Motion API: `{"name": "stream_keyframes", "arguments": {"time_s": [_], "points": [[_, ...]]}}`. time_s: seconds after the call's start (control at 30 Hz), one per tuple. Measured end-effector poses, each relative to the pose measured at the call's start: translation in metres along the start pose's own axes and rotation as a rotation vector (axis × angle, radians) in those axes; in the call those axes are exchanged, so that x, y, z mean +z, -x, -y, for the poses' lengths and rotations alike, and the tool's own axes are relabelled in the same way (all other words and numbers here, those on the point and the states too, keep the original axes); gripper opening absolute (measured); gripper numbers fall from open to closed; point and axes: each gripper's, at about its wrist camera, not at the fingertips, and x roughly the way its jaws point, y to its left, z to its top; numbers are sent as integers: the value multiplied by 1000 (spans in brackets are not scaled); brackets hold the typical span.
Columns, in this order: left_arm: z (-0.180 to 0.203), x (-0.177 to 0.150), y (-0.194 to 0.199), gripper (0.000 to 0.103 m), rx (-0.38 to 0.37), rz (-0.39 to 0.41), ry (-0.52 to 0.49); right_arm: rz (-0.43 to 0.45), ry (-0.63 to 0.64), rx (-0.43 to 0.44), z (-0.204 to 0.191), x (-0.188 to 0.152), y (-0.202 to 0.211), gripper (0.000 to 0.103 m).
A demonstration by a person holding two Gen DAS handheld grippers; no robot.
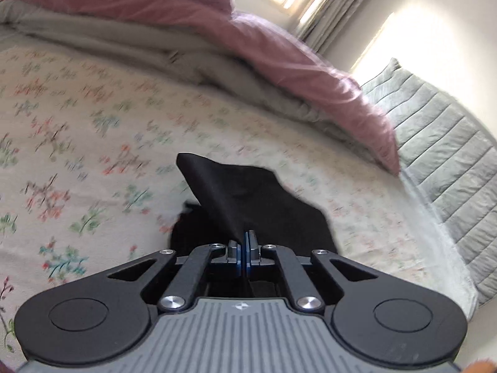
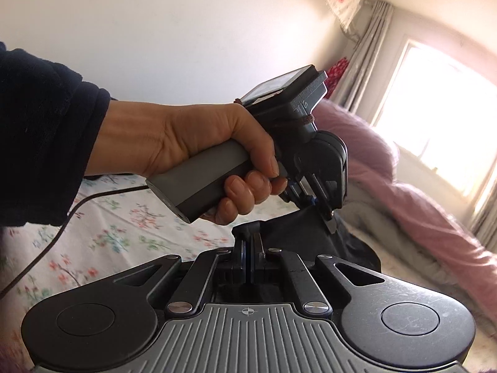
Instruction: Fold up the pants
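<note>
The black pants hang and drape over the floral bed sheet. My left gripper is shut on an edge of the pants and holds it lifted above the bed. My right gripper is shut on another bunched edge of the pants. In the right wrist view the left gripper, held by a hand, pinches the same cloth just beyond my right fingers. The two grippers are close together.
A pink and grey duvet is heaped along the far side of the bed. A grey quilted pad lies at the right. A window with curtains is behind. A black cable trails over the sheet.
</note>
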Motion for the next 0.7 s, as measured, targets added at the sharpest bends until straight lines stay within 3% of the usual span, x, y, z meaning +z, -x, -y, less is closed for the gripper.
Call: {"name": "stream_keyframes", "arguments": {"time_s": [0.1,0.3,0.4,0.5,0.53,0.57,0.63,0.7], "points": [[-10,-11,-17,26,51,-60,-4,-51,-19,40,-5,-6,-16,3],[-12,-8,-13,27,62,-60,4,-109,-85,79,-11,-16,-29,5],[-14,-8,-12,31,64,-65,22,-139,-165,131,-9,-19,-37,13],[-15,-6,-8,34,83,-49,40,-191,-213,228,-6,-23,-37,22],[-14,-5,-6,36,98,-45,43,-200,-258,281,0,-22,-34,31],[-14,-4,-3,37,113,-40,52,-204,-314,339,8,-21,-30,47],[-13,0,5,37,149,-23,71,-187,-398,410,28,-16,-17,64],[-8,3,16,37,198,11,65,-143,-399,391,51,-9,1,64]]}}
